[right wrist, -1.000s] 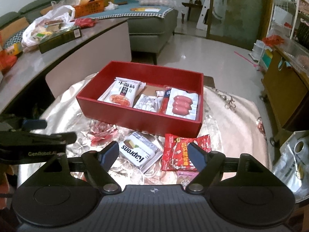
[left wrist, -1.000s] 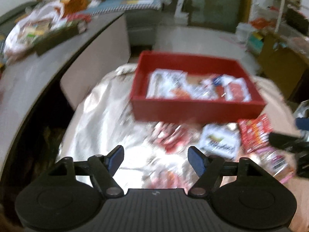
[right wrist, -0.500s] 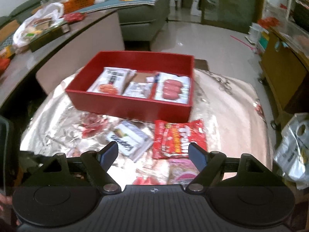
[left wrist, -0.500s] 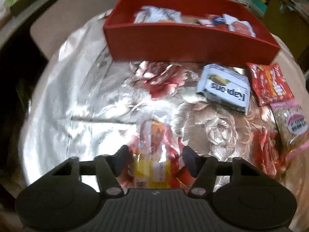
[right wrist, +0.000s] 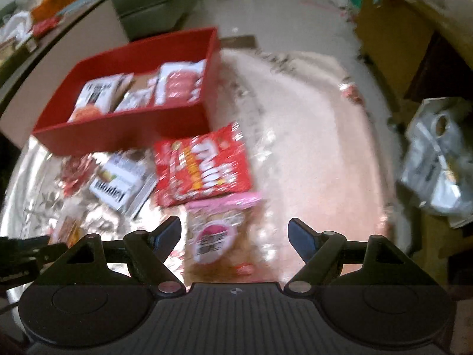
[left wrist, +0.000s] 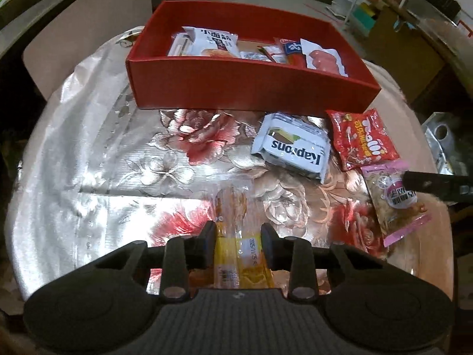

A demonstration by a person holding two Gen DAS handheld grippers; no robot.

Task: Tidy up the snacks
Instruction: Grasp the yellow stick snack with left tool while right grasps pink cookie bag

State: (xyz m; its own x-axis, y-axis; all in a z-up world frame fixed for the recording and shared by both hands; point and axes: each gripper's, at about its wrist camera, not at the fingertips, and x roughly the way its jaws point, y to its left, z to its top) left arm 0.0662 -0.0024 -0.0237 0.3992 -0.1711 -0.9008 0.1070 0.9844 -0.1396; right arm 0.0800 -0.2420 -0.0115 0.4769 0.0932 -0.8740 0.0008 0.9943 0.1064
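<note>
your left gripper [left wrist: 238, 241] is closing on the clear yellow packet [left wrist: 236, 236] lying on the tablecloth [left wrist: 88, 148] short of the red box [left wrist: 236, 88]; slick film may slip. your right gripper [right wrist: 235, 232], spread, hovers over the pink packet [right wrist: 218, 230].

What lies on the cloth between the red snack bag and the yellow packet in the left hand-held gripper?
The white Kaprons pack lies between the red snack bag and the yellow packet, clearest in the left wrist view.
</note>
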